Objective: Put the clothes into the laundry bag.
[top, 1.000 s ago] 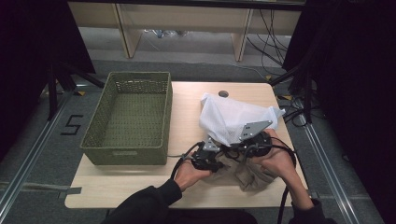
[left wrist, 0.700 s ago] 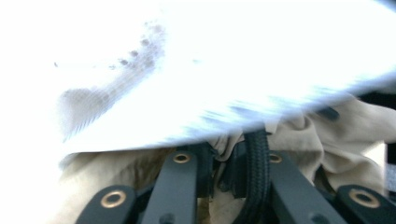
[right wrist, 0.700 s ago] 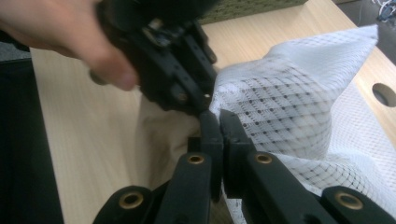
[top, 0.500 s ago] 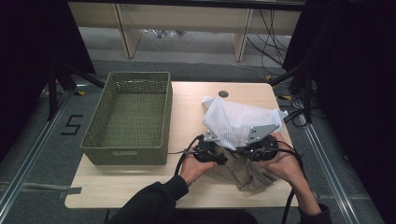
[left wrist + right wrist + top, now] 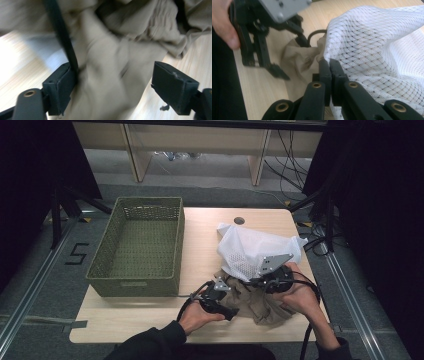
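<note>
A white mesh bag (image 5: 245, 252) lies on the right half of the table, partly over a crumpled tan garment (image 5: 262, 307). My right gripper (image 5: 260, 281) is shut on the bag's near edge; in the right gripper view its jaws (image 5: 329, 62) pinch the mesh (image 5: 382, 50) just above the tan cloth (image 5: 297, 60). My left gripper (image 5: 227, 302) sits at the garment's left side. Its jaws (image 5: 115, 80) stand wide open with tan fabric (image 5: 110, 62) between them and a black cable (image 5: 62, 37) running across.
An empty green woven basket (image 5: 100, 265) stands on the left of the wooden table (image 5: 150, 320). A dark round grommet (image 5: 239, 220) is set near the far edge. Cables trail off the table's right side (image 5: 320, 245).
The mesh bag has been pulled lower and stretched out to the right. The left gripper has slid slightly nearer the table's front edge, beside the tan garment.
</note>
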Demonstrator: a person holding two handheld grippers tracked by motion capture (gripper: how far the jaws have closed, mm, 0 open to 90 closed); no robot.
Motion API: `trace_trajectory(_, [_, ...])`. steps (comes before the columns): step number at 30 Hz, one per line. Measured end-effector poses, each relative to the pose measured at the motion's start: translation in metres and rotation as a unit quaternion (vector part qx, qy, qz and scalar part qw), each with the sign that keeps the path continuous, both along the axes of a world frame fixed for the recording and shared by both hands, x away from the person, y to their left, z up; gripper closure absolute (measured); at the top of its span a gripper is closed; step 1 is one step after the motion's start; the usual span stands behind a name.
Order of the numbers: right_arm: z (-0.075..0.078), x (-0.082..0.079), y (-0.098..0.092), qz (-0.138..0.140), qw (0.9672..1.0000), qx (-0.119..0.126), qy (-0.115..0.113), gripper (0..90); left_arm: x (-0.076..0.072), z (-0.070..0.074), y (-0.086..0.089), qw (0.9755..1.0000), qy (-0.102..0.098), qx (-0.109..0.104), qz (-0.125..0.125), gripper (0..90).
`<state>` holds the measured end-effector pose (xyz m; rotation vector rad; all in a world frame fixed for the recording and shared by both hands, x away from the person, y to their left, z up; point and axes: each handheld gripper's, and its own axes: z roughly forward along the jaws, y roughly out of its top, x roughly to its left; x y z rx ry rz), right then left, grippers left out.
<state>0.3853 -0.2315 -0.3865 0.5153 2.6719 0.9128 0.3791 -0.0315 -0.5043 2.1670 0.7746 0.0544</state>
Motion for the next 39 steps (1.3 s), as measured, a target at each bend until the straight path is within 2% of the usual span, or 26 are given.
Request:
trace_trajectory(2, [-0.001, -0.001, -0.001, -0.019, 0.9998, 0.002, 0.008, 90.0, -0.001, 0.001, -0.011, 0.9999, -0.005, 0.010, -0.010, 20.5])
trace_trajectory(5, [-0.002, 0.001, -0.002, -0.002, 1.0000, 0.002, 0.008, 90.0, 0.000, -0.002, -0.023, 1.0000, 0.004, -0.005, 0.001, 21.8])
trace_trajectory(6, [-0.002, 0.001, -0.002, 0.000, 1.0000, 0.002, 0.007, 90.0, 0.002, -0.002, -0.024, 1.0000, -0.005, 0.004, 0.003, 25.1])
trace_trajectory(7, [-0.002, 0.001, -0.002, -0.002, 1.0000, 0.001, 0.006, 90.0, 0.001, -0.004, -0.028, 0.9995, -0.008, -0.012, 0.028, 38.7])
trace_trajectory(8, [-0.002, 0.000, -0.002, -0.003, 1.0000, 0.001, 0.005, 90.0, 0.005, -0.003, -0.027, 0.9997, -0.014, -0.007, 0.019, 51.5])
trace_trajectory(9, [-0.002, 0.000, -0.002, -0.003, 1.0000, 0.001, 0.005, 90.0, 0.007, -0.004, -0.027, 0.9992, -0.013, -0.027, 0.027, 51.5])
trace_trajectory(10, [-0.001, 0.000, -0.002, -0.003, 1.0000, 0.001, 0.006, 90.0, 0.010, -0.004, -0.026, 0.9985, -0.008, -0.043, 0.033, 69.6])
trace_trajectory(11, [-0.001, 0.000, -0.002, -0.003, 1.0000, 0.001, 0.006, 90.0, 0.012, -0.004, -0.027, 0.9970, -0.008, -0.062, 0.046, 69.6])
trace_trajectory(12, [0.000, -0.001, -0.002, -0.009, 1.0000, 0.001, 0.002, 90.0, 0.013, -0.002, -0.027, 0.9954, -0.003, -0.076, 0.059, 76.7])
trace_trajectory(13, [0.001, -0.002, -0.002, -0.014, 0.9999, -0.003, 0.001, 90.0, 0.015, 0.001, -0.025, 0.9956, -0.012, -0.072, 0.058, 80.2])
trace_trajectory(15, [0.004, -0.003, -0.002, 0.003, 1.0000, 0.004, 0.001, 90.0, 0.016, 0.010, -0.023, 0.9942, -0.022, -0.084, 0.064, 82.6])
trace_trajectory(18, [0.010, -0.004, -0.003, 0.003, 0.9999, 0.013, -0.010, 90.0, 0.018, 0.035, -0.027, 0.9881, -0.047, -0.126, 0.074, 83.4])
trace_trajectory(19, [0.012, -0.007, -0.003, -0.007, 0.9998, 0.018, -0.008, 90.0, 0.021, 0.042, -0.028, 0.9873, -0.050, -0.132, 0.074, 83.5])
trace_trajectory(21, [0.015, -0.008, -0.007, 0.003, 0.9998, 0.016, -0.013, 90.0, 0.026, 0.047, -0.030, 0.9855, -0.050, -0.139, 0.083, 83.1])
trace_trajectory(23, [0.015, -0.009, -0.009, 0.001, 0.9998, 0.016, -0.013, 90.0, 0.032, 0.039, -0.030, 0.9861, -0.049, -0.131, 0.090, 80.8])
trace_trajectory(24, [0.013, -0.011, -0.009, -0.007, 0.9998, 0.017, -0.001, 90.0, 0.035, 0.032, -0.029, 0.9859, -0.041, -0.132, 0.094, 79.0])
trace_trajectory(26, [0.008, -0.010, -0.010, -0.005, 0.9999, 0.011, 0.005, 90.0, 0.040, 0.020, -0.026, 0.9870, -0.019, -0.130, 0.092, 74.6])
trace_trajectory(27, [0.005, -0.009, -0.010, 0.002, 0.9999, 0.009, 0.005, 90.0, 0.041, 0.014, -0.023, 0.9882, -0.018, -0.122, 0.092, 70.0])
trace_trajectory(28, [0.001, -0.009, -0.009, -0.007, 0.9998, 0.006, 0.016, 90.0, 0.040, 0.008, -0.016, 0.9906, 0.000, -0.105, 0.089, 59.8])
trace_trajectory(29, [0.001, -0.009, -0.009, -0.007, 0.9998, 0.006, 0.016, 90.0, 0.040, 0.008, -0.016, 0.9906, 0.000, -0.105, 0.089, 53.6])
trace_trajectory(30, [-0.001, -0.008, -0.009, -0.002, 0.9999, 0.004, 0.013, 90.0, 0.038, 0.007, -0.012, 0.9917, 0.007, -0.095, 0.087, 53.6])
trace_trajectory(31, [-0.002, -0.009, -0.009, -0.005, 0.9998, 0.005, 0.017, 90.0, 0.036, 0.007, -0.008, 0.9935, 0.003, -0.079, 0.082, 47.2])
trace_trajectory(32, [-0.003, -0.007, -0.009, 0.001, 0.9999, 0.003, 0.016, 90.0, 0.033, 0.008, -0.005, 0.9946, 0.001, -0.069, 0.078, 32.6])
trace_trajectory(33, [-0.004, -0.006, -0.008, 0.001, 0.9999, 0.002, 0.016, 90.0, 0.030, 0.011, 0.000, 0.9966, -0.006, -0.044, 0.069, 28.6])
trace_trajectory(34, [-0.004, -0.006, -0.008, 0.001, 0.9999, 0.002, 0.016, 90.0, 0.024, 0.012, 0.003, 0.9964, -0.003, -0.050, 0.069, 28.6])
trace_trajectory(39, [-0.003, -0.005, -0.009, 0.000, 0.9999, 0.004, 0.016, 90.0, -0.005, 0.018, 0.011, 0.9984, -0.020, -0.024, 0.048, 17.7])
